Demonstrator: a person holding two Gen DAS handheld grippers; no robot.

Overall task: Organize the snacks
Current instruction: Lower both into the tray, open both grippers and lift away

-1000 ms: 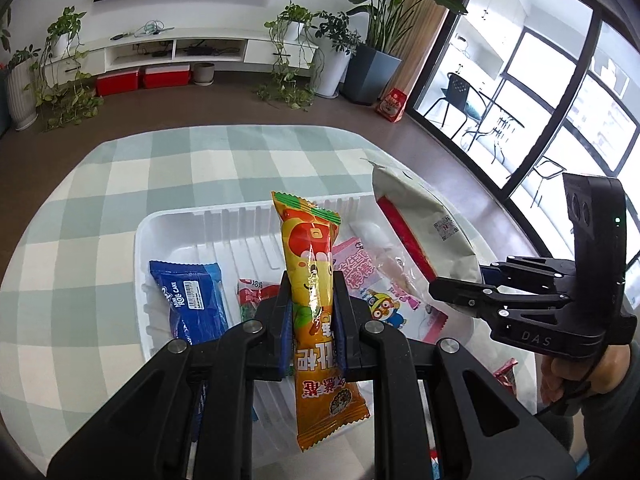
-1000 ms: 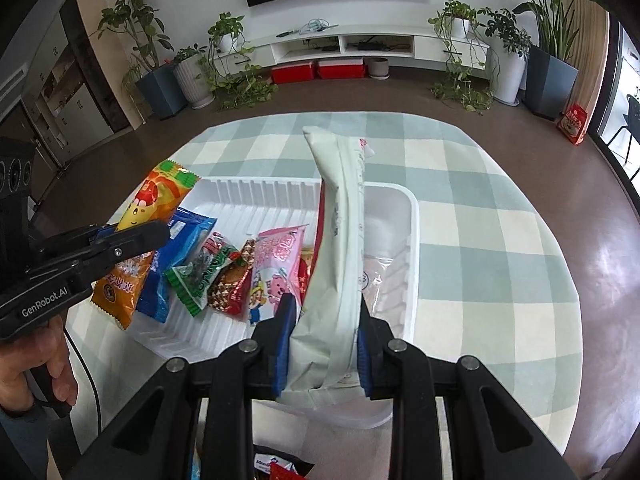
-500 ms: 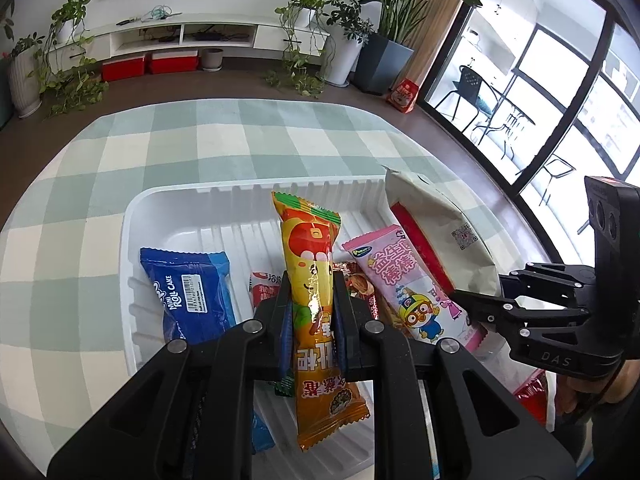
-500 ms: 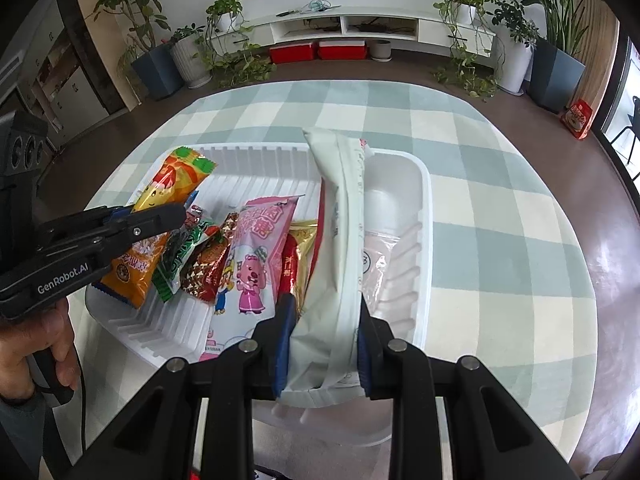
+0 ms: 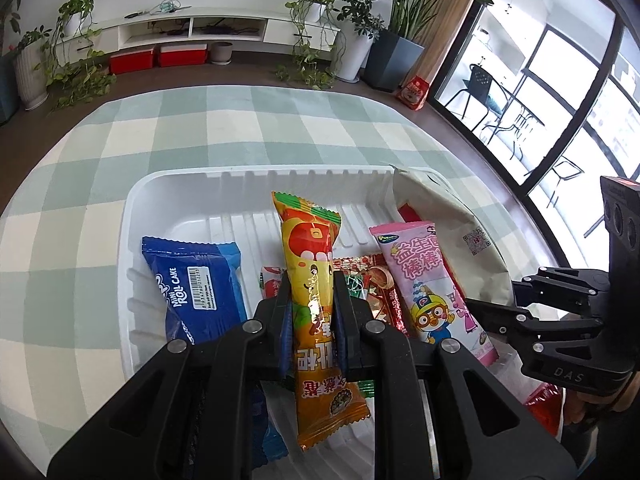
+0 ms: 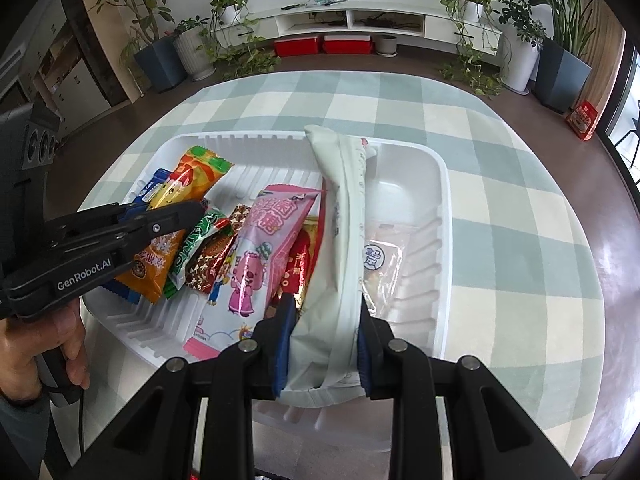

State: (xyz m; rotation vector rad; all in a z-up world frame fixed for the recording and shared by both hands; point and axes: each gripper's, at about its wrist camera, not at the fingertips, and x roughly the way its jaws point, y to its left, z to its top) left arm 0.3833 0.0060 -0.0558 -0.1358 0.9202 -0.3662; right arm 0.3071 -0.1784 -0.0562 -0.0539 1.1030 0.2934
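A white ribbed tray sits on the checked tablecloth. My left gripper is shut on an orange snack packet, held upright over the tray's middle; it also shows in the right wrist view. My right gripper is shut on a long pale snack bag, held over the tray right of centre; this bag also shows in the left wrist view. In the tray lie a blue roll cake pack, a pink cartoon packet, small wrapped sweets and a clear packet.
The round table's checked cloth extends around the tray. A red wrapper lies near the table's front edge by the right hand. Beyond are potted plants, a TV shelf and large windows.
Both grippers have moved forward and lower over the tray with their packets still held. The tray and its snacks now look closer.
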